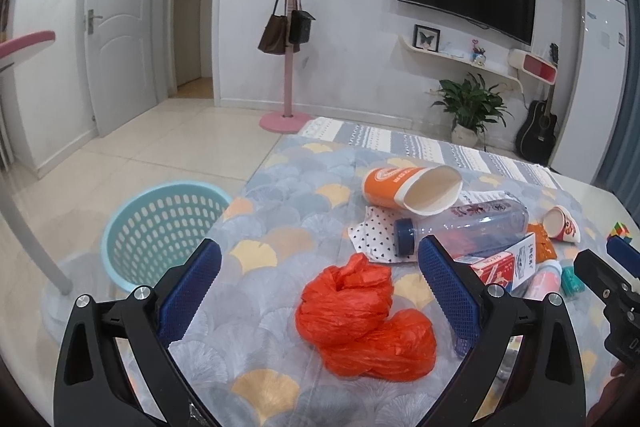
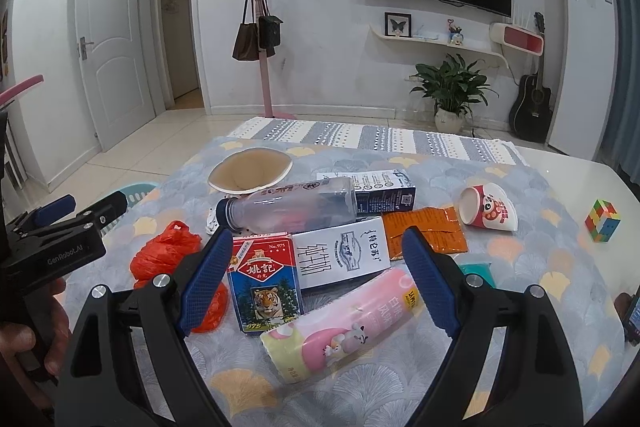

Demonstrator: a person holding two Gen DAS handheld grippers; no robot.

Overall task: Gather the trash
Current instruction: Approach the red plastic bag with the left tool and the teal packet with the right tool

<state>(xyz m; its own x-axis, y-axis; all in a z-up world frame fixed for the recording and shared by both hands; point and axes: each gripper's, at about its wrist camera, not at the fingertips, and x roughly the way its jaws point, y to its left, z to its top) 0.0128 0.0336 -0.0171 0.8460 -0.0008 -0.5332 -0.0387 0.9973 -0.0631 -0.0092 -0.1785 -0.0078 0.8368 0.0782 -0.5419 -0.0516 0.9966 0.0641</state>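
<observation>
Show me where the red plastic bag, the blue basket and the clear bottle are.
red plastic bag (image 1: 360, 319), left wrist view, crumpled middle
blue basket (image 1: 120, 227), left wrist view, left rim
clear bottle (image 2: 292, 207), right wrist view, body

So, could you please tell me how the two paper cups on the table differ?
The orange cup is clearly larger than the white cup with red print. The orange cup lies at the far left of the pile, its squashed rim against the clear bottle; the white cup lies apart on the right, beside the orange packet. Both lie tipped on their sides and look empty.

Two low wrist views facing the TV wall, sharing the littered table (image 1: 288, 187).
</observation>
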